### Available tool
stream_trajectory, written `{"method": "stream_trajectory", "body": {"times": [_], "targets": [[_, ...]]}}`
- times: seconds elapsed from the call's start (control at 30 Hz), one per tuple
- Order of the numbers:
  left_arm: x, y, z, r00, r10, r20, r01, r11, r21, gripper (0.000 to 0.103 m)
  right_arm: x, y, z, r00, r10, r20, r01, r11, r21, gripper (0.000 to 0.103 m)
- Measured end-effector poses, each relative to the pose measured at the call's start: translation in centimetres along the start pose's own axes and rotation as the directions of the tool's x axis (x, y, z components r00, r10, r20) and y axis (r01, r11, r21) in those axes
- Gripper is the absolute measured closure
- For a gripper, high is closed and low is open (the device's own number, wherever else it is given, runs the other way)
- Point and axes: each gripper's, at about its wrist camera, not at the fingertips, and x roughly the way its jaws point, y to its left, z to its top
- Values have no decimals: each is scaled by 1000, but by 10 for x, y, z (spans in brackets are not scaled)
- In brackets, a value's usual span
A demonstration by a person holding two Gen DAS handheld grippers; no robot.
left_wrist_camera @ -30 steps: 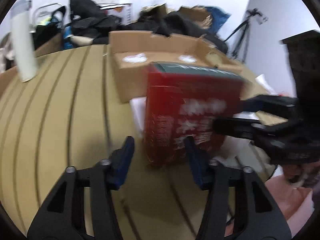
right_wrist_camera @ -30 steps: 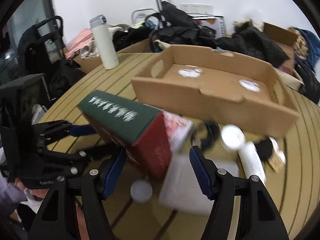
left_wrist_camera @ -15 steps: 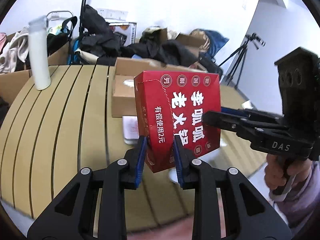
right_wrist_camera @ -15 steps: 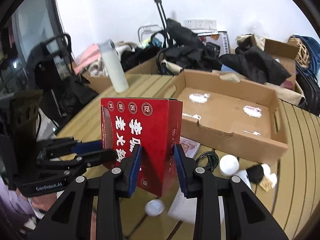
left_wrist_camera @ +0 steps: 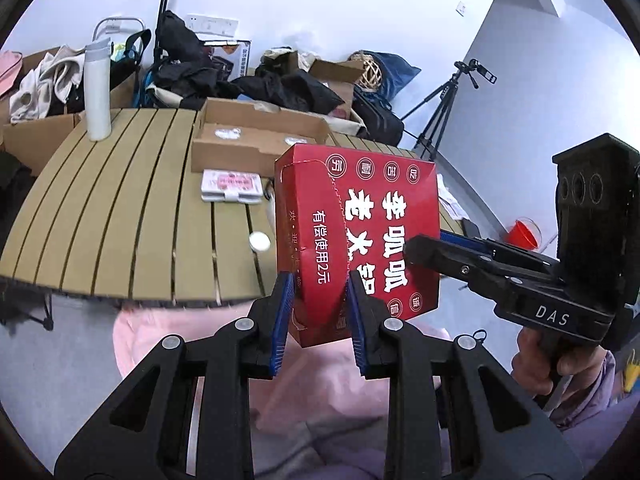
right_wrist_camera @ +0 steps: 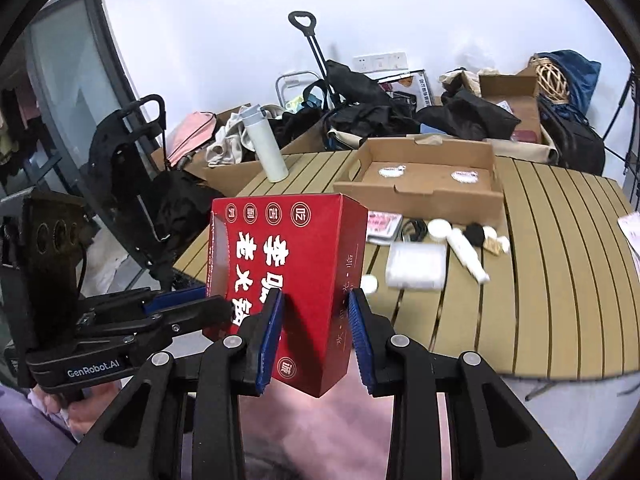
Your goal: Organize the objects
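A red box with white Chinese lettering (left_wrist_camera: 360, 236) (right_wrist_camera: 288, 264) is held upright in the air, off the near edge of the slatted table (left_wrist_camera: 120, 216). My left gripper (left_wrist_camera: 318, 312) is shut on its lower left corner. My right gripper (right_wrist_camera: 316, 320) is shut on its other lower corner; it shows from the side in the left wrist view (left_wrist_camera: 424, 248). On the table lie a pink packet (left_wrist_camera: 232, 184), a white ball (left_wrist_camera: 259, 241), a white wrapped pack (right_wrist_camera: 416, 266), a white tube (right_wrist_camera: 468, 256) and small round items (right_wrist_camera: 486, 236).
An open shallow cardboard tray (right_wrist_camera: 424, 184) stands at the table's far side. A white flask (right_wrist_camera: 266, 146) stands at the far left corner. Bags, clothes and boxes are piled behind the table. A tripod (left_wrist_camera: 444, 108) stands to the right. A pink garment (left_wrist_camera: 328, 380) is below the grippers.
Both grippers closed on the red box, stood it upright and lifted it back toward me, off the table's near edge. The items on the table stayed put.
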Motion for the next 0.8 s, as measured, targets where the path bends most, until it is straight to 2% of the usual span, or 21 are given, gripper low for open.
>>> {"method": "stream_trajectory", "body": {"times": [0.2, 0.3, 0.37, 0.43, 0.63, 0.7, 0.8], "targets": [[-10, -11, 5, 1000, 5, 26, -5, 1000, 27, 80, -16, 2, 0, 1000, 4, 30, -4, 1000, -3, 67], [-5, -9, 20, 999, 0, 40, -2, 999, 36, 80, -13, -4, 13, 999, 7, 37, -6, 1000, -5, 67], [9, -2, 42, 999, -8, 40, 6, 999, 43, 80, -7, -11, 26, 999, 1, 38, -1, 1000, -3, 67], [21, 3, 62, 999, -14, 35, 12, 999, 48, 80, 4, -20, 49, 999, -12, 42, 12, 1000, -12, 67], [74, 36, 152, 1000, -13, 18, 12, 998, 56, 80, 58, -58, 130, 999, -34, 29, 34, 999, 4, 67], [101, 50, 182, 1000, -11, -7, 11, 997, 71, 80, 80, -74, 160, 1000, -13, 23, 12, 1000, 25, 67], [161, 81, 223, 997, 37, -67, -33, 997, 63, 80, 137, -105, 209, 1000, -14, -15, 15, 998, 61, 67]]}}
